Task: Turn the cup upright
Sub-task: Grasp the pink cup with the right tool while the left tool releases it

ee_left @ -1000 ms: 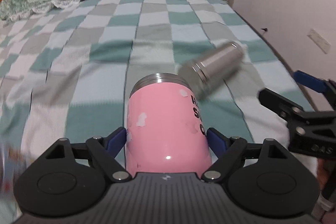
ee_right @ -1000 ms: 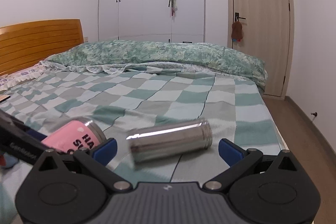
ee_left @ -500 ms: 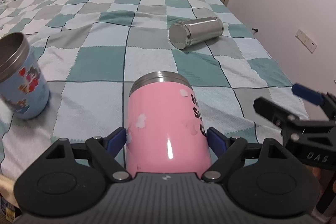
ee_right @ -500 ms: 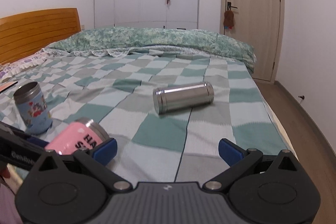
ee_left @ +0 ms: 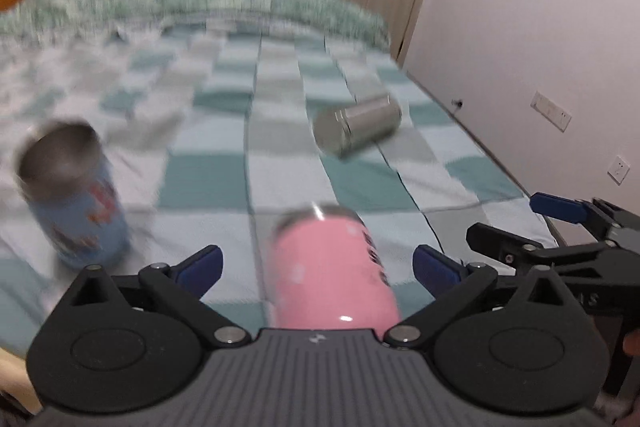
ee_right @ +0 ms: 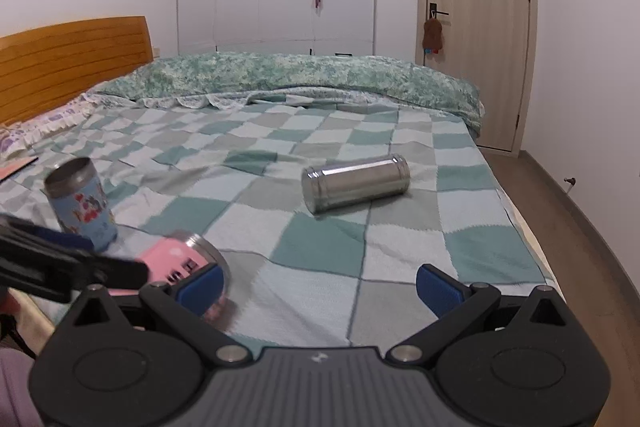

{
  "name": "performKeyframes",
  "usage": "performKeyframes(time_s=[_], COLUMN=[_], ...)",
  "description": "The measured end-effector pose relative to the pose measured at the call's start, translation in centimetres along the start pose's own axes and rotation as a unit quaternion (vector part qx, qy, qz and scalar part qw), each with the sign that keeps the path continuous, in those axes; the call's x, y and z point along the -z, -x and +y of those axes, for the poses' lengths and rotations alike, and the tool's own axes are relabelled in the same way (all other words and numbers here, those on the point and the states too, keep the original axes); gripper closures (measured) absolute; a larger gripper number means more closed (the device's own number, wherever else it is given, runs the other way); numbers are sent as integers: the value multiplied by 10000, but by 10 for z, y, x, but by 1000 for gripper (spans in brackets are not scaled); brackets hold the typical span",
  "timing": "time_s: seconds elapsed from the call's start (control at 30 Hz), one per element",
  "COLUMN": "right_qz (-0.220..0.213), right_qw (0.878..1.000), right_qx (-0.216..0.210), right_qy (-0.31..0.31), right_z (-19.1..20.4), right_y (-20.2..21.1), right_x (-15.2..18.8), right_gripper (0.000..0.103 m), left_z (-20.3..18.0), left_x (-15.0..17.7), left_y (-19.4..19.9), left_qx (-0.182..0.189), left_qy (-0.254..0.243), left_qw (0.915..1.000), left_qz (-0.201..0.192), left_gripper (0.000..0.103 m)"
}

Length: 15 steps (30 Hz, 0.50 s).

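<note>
The pink cup (ee_left: 334,273) is lying between the spread fingers of the left claw (ee_left: 316,263), which is gaping wide with clear gaps on both sides, grasping nothing. In the right wrist view the pink cup (ee_right: 182,259) is tilting low near the bed's (ee_right: 320,259) near edge, steel rim facing away, so the flip looks unfinished: it is not standing yet. Whether it is resting on the blanket or dropping is hard to tell, since the left view is smearing with motion. The right claw (ee_right: 320,285) is hanging spread and empty above the bed. The blue cup (ee_right: 82,205) is standing upright nearby; the steel flask (ee_right: 356,183) is lying on its side farther in. The pink cup's base is hiding behind the claw bodies in both views.
</note>
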State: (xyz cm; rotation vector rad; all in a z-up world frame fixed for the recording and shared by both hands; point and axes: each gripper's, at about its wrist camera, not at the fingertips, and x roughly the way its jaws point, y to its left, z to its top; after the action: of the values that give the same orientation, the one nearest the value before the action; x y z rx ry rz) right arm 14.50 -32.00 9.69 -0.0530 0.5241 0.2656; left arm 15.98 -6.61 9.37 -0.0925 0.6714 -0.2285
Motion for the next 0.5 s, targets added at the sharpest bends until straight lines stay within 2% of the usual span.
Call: performKeyframes(time_s=[0.13, 0.23, 0.33, 0.5], right_qz=[34, 210, 553, 1189], right_qw=[9998, 9992, 9976, 9913], right_qx=[-159, -308, -404, -302], right_qy=[134, 139, -30, -483], right_z=[27, 50, 71, 89], right_y=[-1, -11, -29, -63], right_x=[-14, -21, -25, -26], right_gripper=[0, 0, 0, 0], left_z=[26, 51, 77, 109], left_x=[-1, 2, 9, 21], left_y=[27, 34, 35, 35], left_qx=[-415, -606, -763, -870], left_qy=[-242, -315, -423, -649], left_qw=[9986, 9974, 9960, 9939], left_qz=[-240, -232, -168, -180], left_gripper=[0, 0, 0, 0])
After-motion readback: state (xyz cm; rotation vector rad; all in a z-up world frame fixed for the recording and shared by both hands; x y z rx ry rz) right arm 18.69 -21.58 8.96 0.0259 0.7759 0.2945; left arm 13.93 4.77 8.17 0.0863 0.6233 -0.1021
